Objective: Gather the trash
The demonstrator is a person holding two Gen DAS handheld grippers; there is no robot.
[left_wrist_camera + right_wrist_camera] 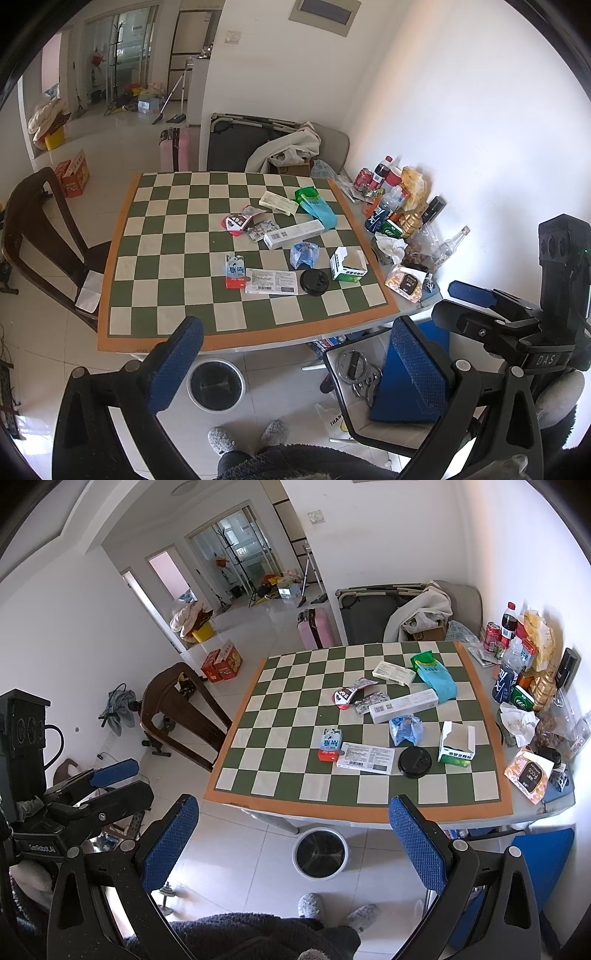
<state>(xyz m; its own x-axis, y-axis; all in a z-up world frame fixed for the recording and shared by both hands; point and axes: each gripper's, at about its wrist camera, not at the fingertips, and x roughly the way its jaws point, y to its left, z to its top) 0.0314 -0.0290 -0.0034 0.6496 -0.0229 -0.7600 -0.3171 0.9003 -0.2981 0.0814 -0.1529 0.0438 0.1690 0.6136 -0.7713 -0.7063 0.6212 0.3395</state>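
Home dining corner; checkered table [166,236], wooden chair [40,229], pink suitcase [175,149]

A dark wooden chair [184,709] stands beside the pink suitcase [314,627].

White walls [461,110], pale glossy floor tiles [240,856]. Dark wooden chair [177,709] left of a table under a green-and-cream checkered cloth [177,266]. Folded dark cot [236,144] against the far wall, pink suitcase [314,627] beside it. Glass doors [240,550] beyond, bright with daylight. Blue chair [543,864] at right.
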